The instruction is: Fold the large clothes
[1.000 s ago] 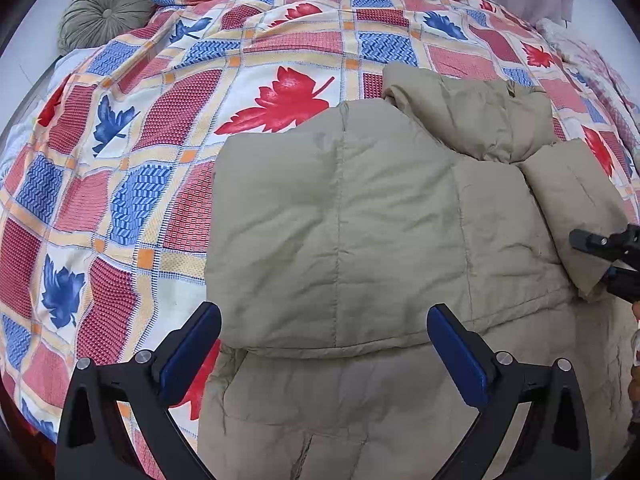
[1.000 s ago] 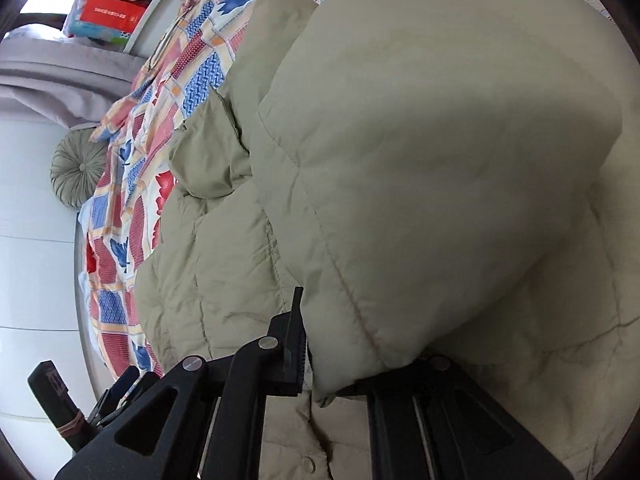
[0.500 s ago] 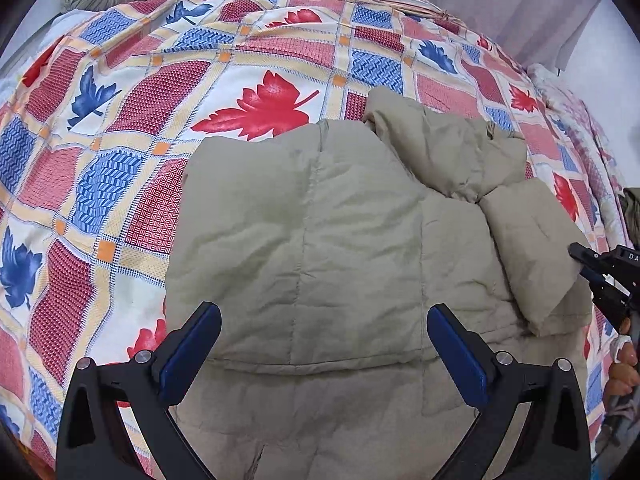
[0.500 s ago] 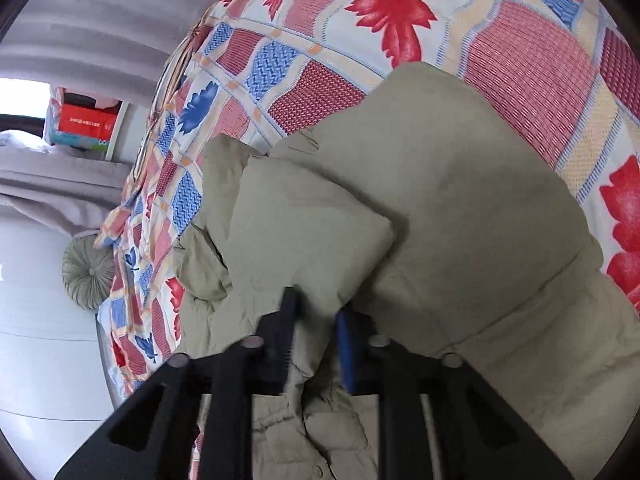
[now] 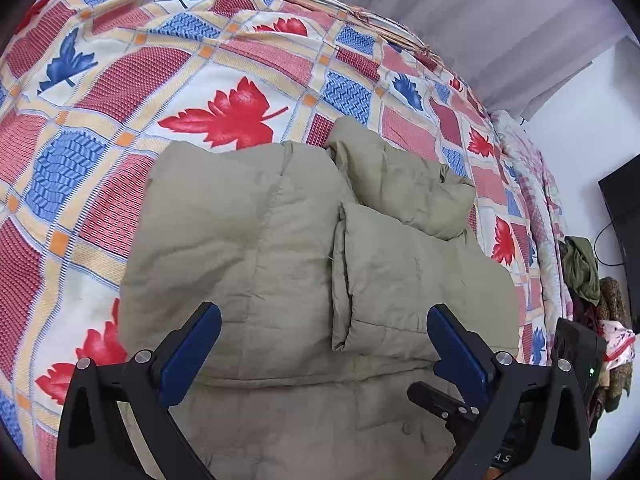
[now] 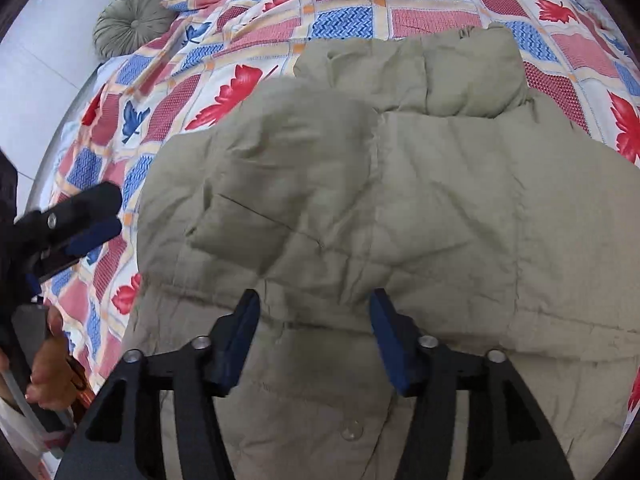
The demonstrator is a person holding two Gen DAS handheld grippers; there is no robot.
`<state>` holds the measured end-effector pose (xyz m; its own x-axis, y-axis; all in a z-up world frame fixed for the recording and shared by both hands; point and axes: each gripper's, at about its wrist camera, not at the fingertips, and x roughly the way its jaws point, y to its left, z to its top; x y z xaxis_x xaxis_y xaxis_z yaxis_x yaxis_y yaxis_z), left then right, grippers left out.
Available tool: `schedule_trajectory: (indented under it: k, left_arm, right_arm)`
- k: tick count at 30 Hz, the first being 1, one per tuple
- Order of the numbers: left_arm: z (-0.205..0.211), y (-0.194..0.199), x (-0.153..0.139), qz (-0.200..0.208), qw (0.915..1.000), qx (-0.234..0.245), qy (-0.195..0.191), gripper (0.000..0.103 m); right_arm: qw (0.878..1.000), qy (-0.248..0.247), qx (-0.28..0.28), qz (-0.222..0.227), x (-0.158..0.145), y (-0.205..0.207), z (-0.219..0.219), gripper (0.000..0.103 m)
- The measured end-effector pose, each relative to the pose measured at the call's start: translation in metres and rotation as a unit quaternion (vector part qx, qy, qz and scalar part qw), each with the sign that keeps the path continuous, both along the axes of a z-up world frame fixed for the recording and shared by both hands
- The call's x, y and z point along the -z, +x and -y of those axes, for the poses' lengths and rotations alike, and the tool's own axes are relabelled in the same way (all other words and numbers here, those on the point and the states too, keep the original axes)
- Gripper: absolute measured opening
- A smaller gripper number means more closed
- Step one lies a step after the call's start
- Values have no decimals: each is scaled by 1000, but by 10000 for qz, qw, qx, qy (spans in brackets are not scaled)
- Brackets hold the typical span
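A beige padded jacket point(image 5: 256, 240) lies on the patterned bedspread point(image 5: 120, 92), both sleeves folded in over its body and the hood point(image 5: 400, 184) bunched at the far end. The right-hand sleeve point(image 5: 400, 280) rests flat on top. My left gripper point(image 5: 324, 344) hovers open above the jacket's lower part, nothing between its blue pads. My right gripper point(image 6: 314, 332) is opening over the jacket point(image 6: 400, 200), its pads apart and clear of the fabric. The left gripper's fingers point(image 6: 92, 220) show at the left edge of the right wrist view, held by a hand point(image 6: 48, 372).
A round grey-green cushion point(image 6: 132, 20) sits at the bed's far corner. Grey curtains point(image 5: 500, 20) hang behind the bed. A pile of clothes point(image 5: 592, 280) and a dark screen point(image 5: 624, 216) stand beyond the bed's right edge.
My right gripper let go of the sleeve it was shut on, and the sleeve now lies folded across the jacket. The right gripper swung round and back. The left view rolled slightly.
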<state>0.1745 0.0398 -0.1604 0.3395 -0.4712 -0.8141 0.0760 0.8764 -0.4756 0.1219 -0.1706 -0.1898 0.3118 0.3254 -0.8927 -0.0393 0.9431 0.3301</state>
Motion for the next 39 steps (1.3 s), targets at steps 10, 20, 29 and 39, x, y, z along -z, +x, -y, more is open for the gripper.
schedule_trajectory:
  k: [10, 20, 29, 39]
  left_arm:
    - [69, 29, 51, -567, 9980, 244, -160, 58]
    - [83, 8, 51, -295, 9959, 505, 689, 11]
    - [68, 5, 48, -24, 9863, 316, 1621, 11]
    - [55, 8, -4, 361, 9876, 320, 1495, 11]
  right_arm:
    - [9907, -869, 1021, -216, 11, -65, 135, 26]
    - [9578, -1811, 2231, -10, 11, -75, 250, 14]
    - [9541, -2174, 2047, -211, 48, -55, 225, 14]
    - [9609, -2128, 1771, 71, -8, -107, 213, 18]
